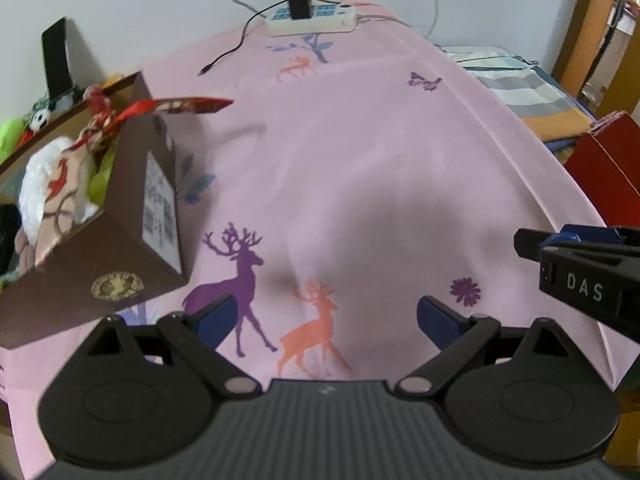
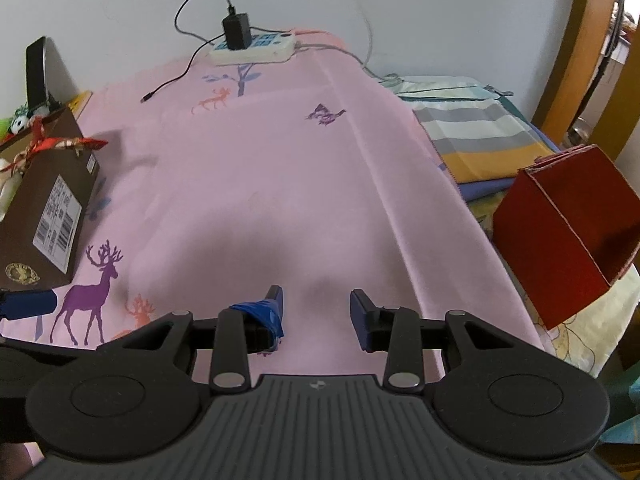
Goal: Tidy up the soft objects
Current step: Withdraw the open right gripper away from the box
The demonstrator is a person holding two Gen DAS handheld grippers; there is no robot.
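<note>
A brown cardboard box [image 1: 100, 248] sits at the left on the pink deer-print cloth [image 1: 360, 160]. Inside it lie a white plush toy [image 1: 44, 184] wrapped in a red patterned scarf [image 1: 176, 106], a green soft item and a panda toy [image 1: 40, 118]. One scarf end sticks out over the box rim. My left gripper [image 1: 326, 312] hovers open above the cloth with nothing between its fingers. My right gripper [image 2: 318, 300] is open too, empty, over bare cloth; it also shows at the right edge of the left wrist view. The brown box [image 2: 48, 208] appears at the left of the right wrist view.
A red open box [image 2: 568, 232] stands at the right beside folded striped bedding [image 2: 480, 140]. A white power strip [image 2: 252, 50] with a black charger and a loose cable lies at the far edge by the wall. A wooden frame [image 2: 576, 40] rises at the far right.
</note>
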